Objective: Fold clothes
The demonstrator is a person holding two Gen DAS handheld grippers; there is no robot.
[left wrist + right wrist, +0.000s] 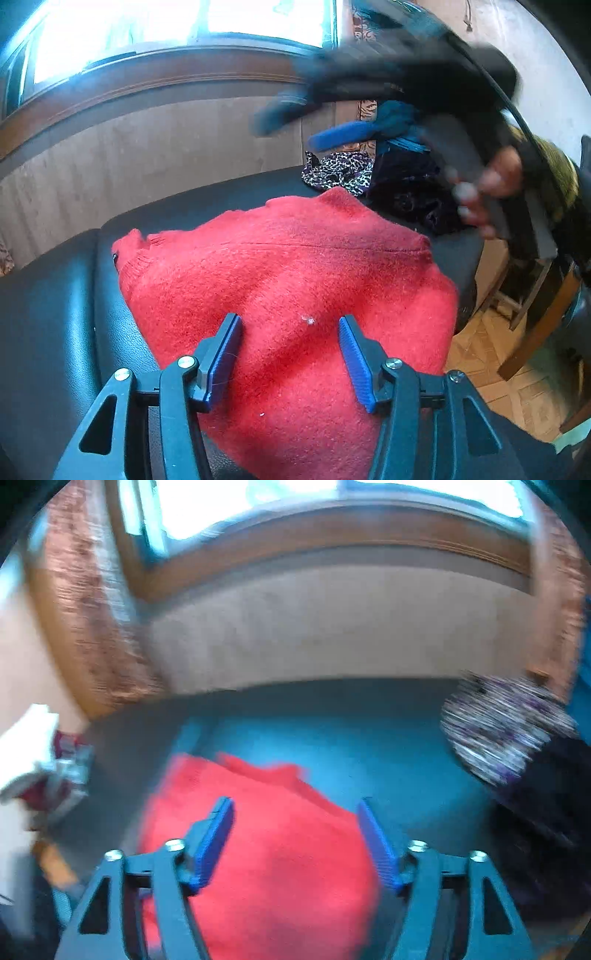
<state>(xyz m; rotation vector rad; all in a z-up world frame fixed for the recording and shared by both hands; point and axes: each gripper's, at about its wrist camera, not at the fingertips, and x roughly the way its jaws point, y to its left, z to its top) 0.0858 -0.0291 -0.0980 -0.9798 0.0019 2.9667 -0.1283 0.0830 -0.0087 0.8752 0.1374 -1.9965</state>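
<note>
A red knitted sweater (280, 266) lies folded on a dark leather seat (55, 314). My left gripper (290, 325) is open and empty, its blue pads just above the sweater's near part. My right gripper (295, 806) is open and empty, above the sweater (266, 849) in its own blurred view. In the left wrist view the right gripper (284, 127) shows as a blurred shape in the air at the upper right, held by a hand (484, 195).
A pile of other clothes, leopard-print (340, 171) and dark purple (410, 192), lies on the seat beyond the sweater. A beige backrest (155, 155) and window stand behind. Wooden furniture (535, 325) and patterned floor are to the right.
</note>
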